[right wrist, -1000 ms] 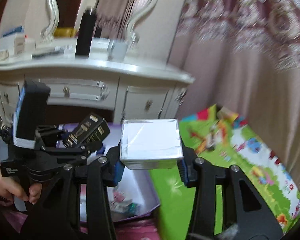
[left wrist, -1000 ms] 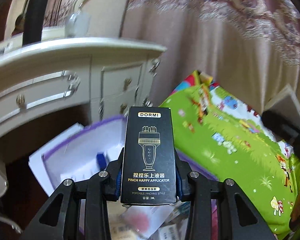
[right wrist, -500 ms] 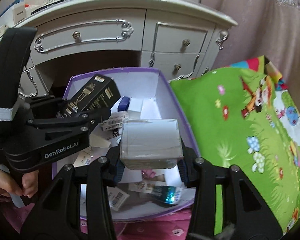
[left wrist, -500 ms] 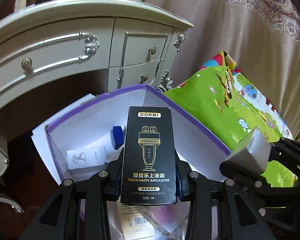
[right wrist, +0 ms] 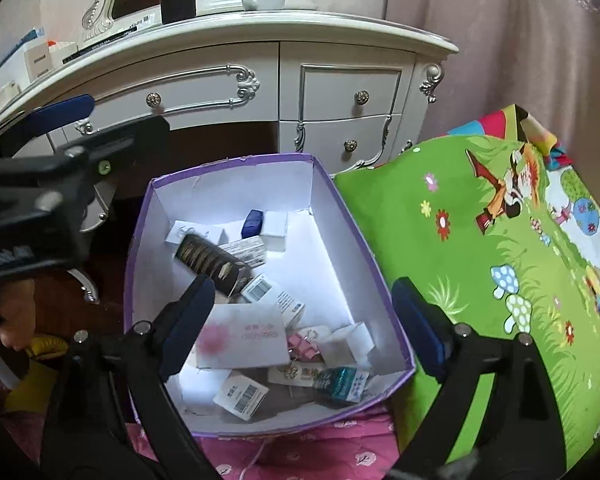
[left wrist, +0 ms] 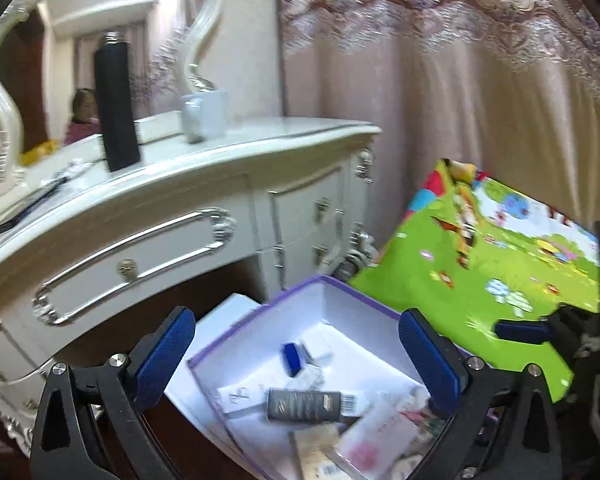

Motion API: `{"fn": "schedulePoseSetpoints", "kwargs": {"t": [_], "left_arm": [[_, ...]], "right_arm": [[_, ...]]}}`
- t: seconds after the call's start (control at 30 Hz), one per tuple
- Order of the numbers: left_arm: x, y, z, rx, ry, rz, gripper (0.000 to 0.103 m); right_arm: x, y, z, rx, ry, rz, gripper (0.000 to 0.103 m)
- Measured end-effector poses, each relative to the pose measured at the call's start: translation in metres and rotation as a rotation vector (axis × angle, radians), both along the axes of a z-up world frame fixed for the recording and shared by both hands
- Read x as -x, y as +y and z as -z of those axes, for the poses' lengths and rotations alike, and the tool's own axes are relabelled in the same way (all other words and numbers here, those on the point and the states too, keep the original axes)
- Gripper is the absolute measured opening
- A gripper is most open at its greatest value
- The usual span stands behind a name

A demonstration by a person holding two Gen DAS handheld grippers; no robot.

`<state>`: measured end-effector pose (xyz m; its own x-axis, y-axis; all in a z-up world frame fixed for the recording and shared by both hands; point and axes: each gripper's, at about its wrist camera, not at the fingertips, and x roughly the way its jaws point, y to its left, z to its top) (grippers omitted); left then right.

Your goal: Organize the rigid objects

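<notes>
Grippers at the drop-off stage. In the right wrist view, lower centre, we see the right gripper (right wrist: pixel 302 320) spread wide and carrying nothing, poised over the purple-rimmed box (right wrist: pixel 342 208); we judge the wide spread to suit a release into the box. The black carton (right wrist: pixel 210 260) lies tilted on its side among the white cartons at centre frame, resting on other packets rather than on the box floor. A pink-printed white packet (right wrist: pixel 244 336) sits just below it, near a pink binder clip (right wrist: pixel 302 346). In the left wrist view the left gripper (left wrist: pixel 296 354), lower centre, is likewise spread and empty, aimed high toward the white dresser (left wrist: pixel 204 208) at mid left. The green play mat (right wrist: pixel 500 260) fills the right, beside the box. We judge both loads delivered.
</notes>
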<state>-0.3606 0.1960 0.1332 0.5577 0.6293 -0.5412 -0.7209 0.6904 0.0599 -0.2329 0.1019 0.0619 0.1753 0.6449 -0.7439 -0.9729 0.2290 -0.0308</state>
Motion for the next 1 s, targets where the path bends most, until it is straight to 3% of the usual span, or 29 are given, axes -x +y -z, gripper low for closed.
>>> {"fn": "schedulePoseSetpoints", "kwargs": {"t": [0.1,0.23,0.3,0.37,0.4,0.47,0.6,0.77,1.0], "left_arm": [[-0.003,0.002,-0.005,-0.043,0.038,0.007,0.103],[-0.006,-0.002,-0.005,-0.199,0.142,-0.118,0.103],[-0.004,0.005,-0.001,-0.151,0.152,-0.123,0.103],[-0.007,0.017,0.01,-0.008,0.18,-0.079,0.103],[-0.011,0.022,0.018,0.028,0.225,-0.086,0.103],[-0.017,0.026,0.031,0.049,0.278,-0.083,0.103],[-0.016,0.038,0.052,0.216,0.252,-0.032,0.103],[-0.017,0.043,0.075,0.278,0.285,-0.038,0.103],[-0.015,0.045,0.088,0.315,0.277,-0.034,0.103]], "right_arm": [[0.002,-0.006,-0.003,-0.009,0.003,-0.001,0.092],[0.005,-0.008,-0.004,-0.003,-0.012,-0.004,0.092],[0.005,-0.009,-0.005,-0.009,-0.005,-0.002,0.092],[0.005,-0.009,-0.006,-0.006,0.0,-0.003,0.092],[0.007,-0.009,-0.005,0.004,-0.002,-0.003,0.092],[0.01,-0.008,-0.004,0.033,-0.006,0.0,0.092],[0.016,-0.004,0.004,0.121,-0.029,0.003,0.092],[0.021,-0.002,0.018,0.209,-0.057,0.006,0.092],[0.019,-0.003,0.023,0.223,-0.054,0.011,0.092]]}}
